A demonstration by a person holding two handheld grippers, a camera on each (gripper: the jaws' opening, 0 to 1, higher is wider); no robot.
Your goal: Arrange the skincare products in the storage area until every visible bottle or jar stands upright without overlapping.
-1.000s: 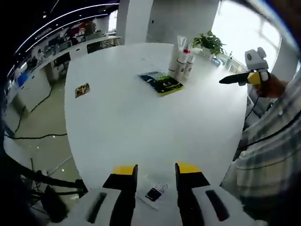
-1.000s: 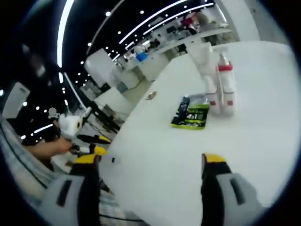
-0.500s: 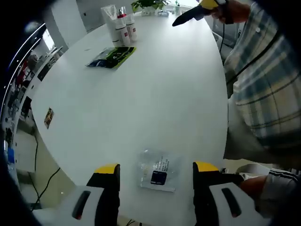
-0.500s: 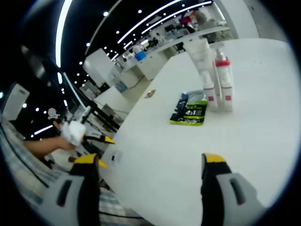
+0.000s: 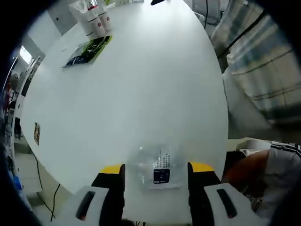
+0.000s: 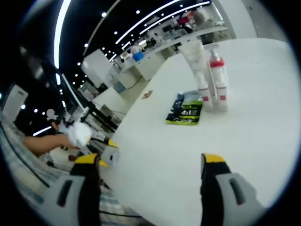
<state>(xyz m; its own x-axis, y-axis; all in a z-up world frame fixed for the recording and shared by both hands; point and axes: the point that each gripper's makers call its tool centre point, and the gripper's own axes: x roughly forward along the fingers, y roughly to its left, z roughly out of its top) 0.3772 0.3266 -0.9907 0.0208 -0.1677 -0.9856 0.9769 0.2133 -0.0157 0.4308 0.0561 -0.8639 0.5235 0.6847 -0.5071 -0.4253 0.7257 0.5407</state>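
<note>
Below, my left gripper [image 5: 156, 172] hangs over the near edge of the white table [image 5: 141, 94], jaws spread, with a clear sachet [image 5: 159, 170] lying flat between them but not yet pinched. My right gripper [image 6: 149, 162] is also spread and holds nothing; it looks across the table toward the bottles [image 6: 210, 80], which stand upright and close together at the far side. A dark and green pouch [image 6: 186, 113] lies flat just beside them. In the left gripper view the same bottles [image 5: 92, 18] and pouch [image 5: 88, 50] sit well apart from the sachet.

Step in hand, as I judge it: picking up the stray sachet so it can join the group. The next move calls for lowering the left jaws to the tabletop and closing on the thin packet, which may be hard to lift from a flat surface; sliding it toward the edge could help, but it lies near that edge and might fall.

Room for moving: the table between sachet and bottles is broad and bare, so a straight carry is open. A small card [image 5: 36, 133] lies near the far left rim, out of the path. My own body and sleeve [image 5: 263, 61] crowd the right side.
</note>
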